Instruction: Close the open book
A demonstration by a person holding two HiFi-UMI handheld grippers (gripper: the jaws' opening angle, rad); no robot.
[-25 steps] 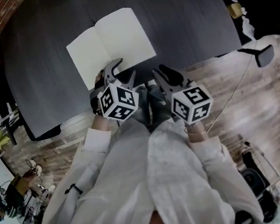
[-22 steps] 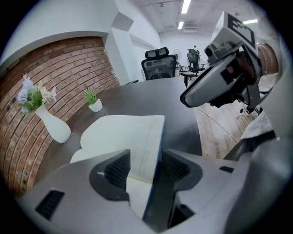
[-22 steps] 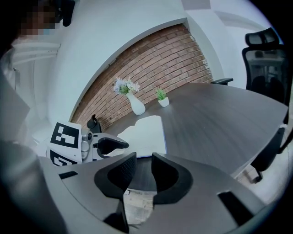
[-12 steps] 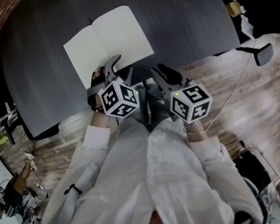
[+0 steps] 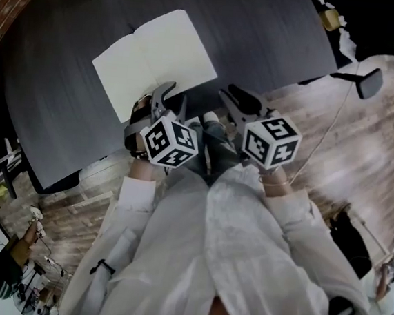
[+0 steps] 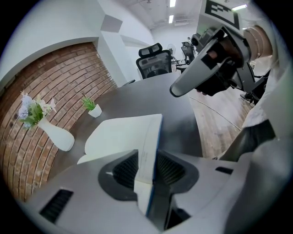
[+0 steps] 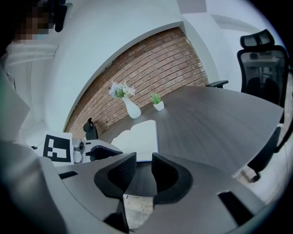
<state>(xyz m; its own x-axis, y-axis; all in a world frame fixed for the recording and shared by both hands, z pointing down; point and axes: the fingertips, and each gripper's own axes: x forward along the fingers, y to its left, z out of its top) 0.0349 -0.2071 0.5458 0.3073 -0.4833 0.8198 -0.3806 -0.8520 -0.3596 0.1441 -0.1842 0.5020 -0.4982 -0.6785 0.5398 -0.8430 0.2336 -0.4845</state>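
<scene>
White pages of the book (image 5: 154, 59) are lying spread flat on the dark table (image 5: 285, 30), so the closing is only starting and no leaf is folding over yet. At the left, the left gripper (image 5: 175, 94) is pointing steeply down at the book's near edge. Its jaws have just been closing and are now pinching the page stack and blue cover. Further right, the right gripper (image 5: 232, 98) is hovering over the table's near rim, jaws apart and holding nothing.
</scene>
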